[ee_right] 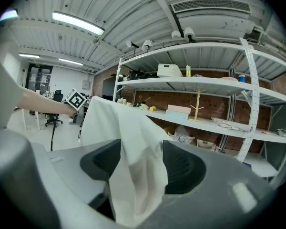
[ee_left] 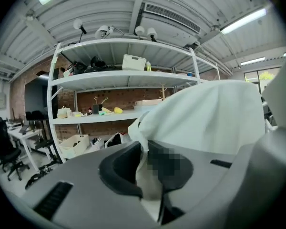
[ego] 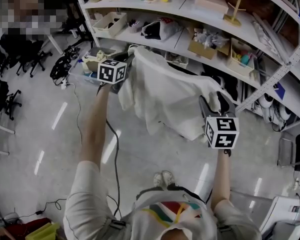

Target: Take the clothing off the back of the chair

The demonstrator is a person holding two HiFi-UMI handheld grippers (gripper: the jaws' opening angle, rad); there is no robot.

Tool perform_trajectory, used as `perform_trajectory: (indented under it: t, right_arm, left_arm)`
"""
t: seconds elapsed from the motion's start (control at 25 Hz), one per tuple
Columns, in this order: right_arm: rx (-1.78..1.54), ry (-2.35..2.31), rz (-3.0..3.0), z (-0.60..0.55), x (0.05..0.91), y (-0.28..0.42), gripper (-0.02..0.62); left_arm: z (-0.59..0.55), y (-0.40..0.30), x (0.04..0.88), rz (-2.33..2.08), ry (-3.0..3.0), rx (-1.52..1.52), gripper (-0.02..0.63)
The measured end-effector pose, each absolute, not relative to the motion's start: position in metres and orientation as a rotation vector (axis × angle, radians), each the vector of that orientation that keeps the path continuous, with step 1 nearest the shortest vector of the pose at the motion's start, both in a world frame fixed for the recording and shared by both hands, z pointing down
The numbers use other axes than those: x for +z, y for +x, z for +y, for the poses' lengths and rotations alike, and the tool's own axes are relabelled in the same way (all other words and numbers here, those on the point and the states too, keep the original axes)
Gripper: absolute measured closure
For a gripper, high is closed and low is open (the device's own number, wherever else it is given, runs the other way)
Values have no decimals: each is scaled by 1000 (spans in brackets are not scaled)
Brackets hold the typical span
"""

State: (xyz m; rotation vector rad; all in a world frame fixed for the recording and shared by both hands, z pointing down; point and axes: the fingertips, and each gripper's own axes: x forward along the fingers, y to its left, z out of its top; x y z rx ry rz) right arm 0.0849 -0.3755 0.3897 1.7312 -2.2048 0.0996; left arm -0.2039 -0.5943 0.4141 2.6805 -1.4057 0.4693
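Note:
A white garment [ego: 165,99] hangs spread out in the air between my two grippers, above the grey floor. My left gripper [ego: 126,66] is shut on its upper left edge; in the left gripper view the cloth [ee_left: 209,118] runs down between the dark pads [ee_left: 119,168] of the gripper [ee_left: 148,173]. My right gripper [ego: 215,103] is shut on the garment's right side, and in the right gripper view a fold of the cloth [ee_right: 119,128] fills the gap of the gripper [ee_right: 138,175]. The cloth hides whatever is under it, and I cannot make out the chair.
A white shelf rack [ego: 190,34] with boxes and bags stands right behind the garment. Black office chairs [ego: 20,54] are at the far left. A clear bin [ego: 87,64] sits under the left gripper. A black cable [ego: 112,154] runs over the floor past the person's shoes [ego: 162,179].

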Motion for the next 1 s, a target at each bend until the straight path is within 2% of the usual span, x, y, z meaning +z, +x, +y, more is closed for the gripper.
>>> perform_trajectory:
  t: [0.08,0.24,0.36,0.44,0.64,1.0]
  right_arm:
    - [110,1727,-2193,-379,394,85,335]
    - [137,1731,-2181,-383,399,84,404]
    - [160,1734,-2152,-386,407,84,516]
    - [154,1732,-2124,-384,412,84,564]
    - [122,1743,-2094,-386,412,85,584]
    - [80,1751,-2064,-387,413,93,584]
  left_arm:
    - [-594,-199,416,-1417,2699,519,567]
    - [-592,-202,416,-1426,2687,504,575]
    - [-590,-209,415,-1451,2674,513,578]
    - [-587,-212,417,-1467,2663,528,578]
    - [-583,-225,414,-1520,2639,523,580]
    - [-566,-233,414,-1582,2622,524,581]
